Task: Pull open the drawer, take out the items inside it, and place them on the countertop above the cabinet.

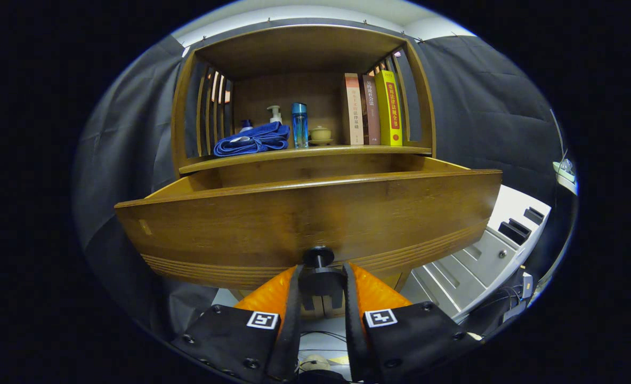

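The brown wooden cabinet (305,96) stands against the black cloth wall, open-fronted, with slatted sides and a shelf that serves as its countertop (305,153). Below that shelf the wide wooden drawer (305,213) is pulled well out toward the gripper; its curved front panel blocks any look inside, so I cannot tell what lies in it. To the right, lower down and beyond the drawer's corner, sits a pale grey unit with drawers and dark handles (486,250), with loose cables near its foot.

On the countertop, at the right, three upright books (373,109) lean together: a pale one, a dark brownish one and a yellow one, the yellow one nearest the slats. At the left lies a crumpled blue towel (251,141). Behind it rises a white pump bottle (275,113), beside that a slim blue bottle (299,125), and between that bottle and the books a small yellowish lidded cup on a saucer (321,134).

The round dark knob (318,257) juts from the drawer front's lower middle. The gripper (321,282) is narrowly set, its two fingers closed around the dark knob from either side, both appearing to press on it.
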Demonstrator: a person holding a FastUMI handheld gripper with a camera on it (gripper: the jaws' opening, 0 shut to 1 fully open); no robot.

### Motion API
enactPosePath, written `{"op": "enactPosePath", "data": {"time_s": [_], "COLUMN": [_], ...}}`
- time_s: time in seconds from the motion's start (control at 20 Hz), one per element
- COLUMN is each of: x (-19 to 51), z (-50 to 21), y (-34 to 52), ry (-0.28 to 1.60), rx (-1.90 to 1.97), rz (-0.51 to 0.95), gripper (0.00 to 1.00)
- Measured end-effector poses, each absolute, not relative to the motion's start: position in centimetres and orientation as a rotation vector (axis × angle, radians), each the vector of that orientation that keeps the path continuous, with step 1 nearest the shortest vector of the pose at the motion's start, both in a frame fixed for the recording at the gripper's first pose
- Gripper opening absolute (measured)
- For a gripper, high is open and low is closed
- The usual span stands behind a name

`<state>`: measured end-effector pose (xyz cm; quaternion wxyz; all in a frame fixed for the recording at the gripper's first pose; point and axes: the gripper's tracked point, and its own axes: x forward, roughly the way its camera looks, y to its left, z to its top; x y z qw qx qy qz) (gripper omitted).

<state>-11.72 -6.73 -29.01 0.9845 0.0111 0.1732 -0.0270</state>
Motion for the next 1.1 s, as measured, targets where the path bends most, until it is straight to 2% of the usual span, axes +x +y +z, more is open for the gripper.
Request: {"op": "enactPosePath", "data": {"time_s": [0.1,0.15,0.3,0.45,0.6,0.85,1.1], "x": [-11.6,-11.9,-12.3,-12.3,-11.4,-8.1,-2.9], "z": [-29.0,-29.2,-27.9,-24.5,-19.9,-14.0,-14.3], "y": [-6.9,-6.8,-6.8,-7.0,-6.8,-4.8,-3.7], "ry": [0.355,0.367,0.356,0.307,0.254,0.193,0.268], "rx": [0.025,0.032,0.042,0.014,-0.018,-0.019,-0.034], "rz": [-0.058,-0.063,-0.073,-0.074,-0.065,-0.010,0.019], "gripper": [0.47,0.52,0.56,0.75,0.88,0.96,0.98]}}
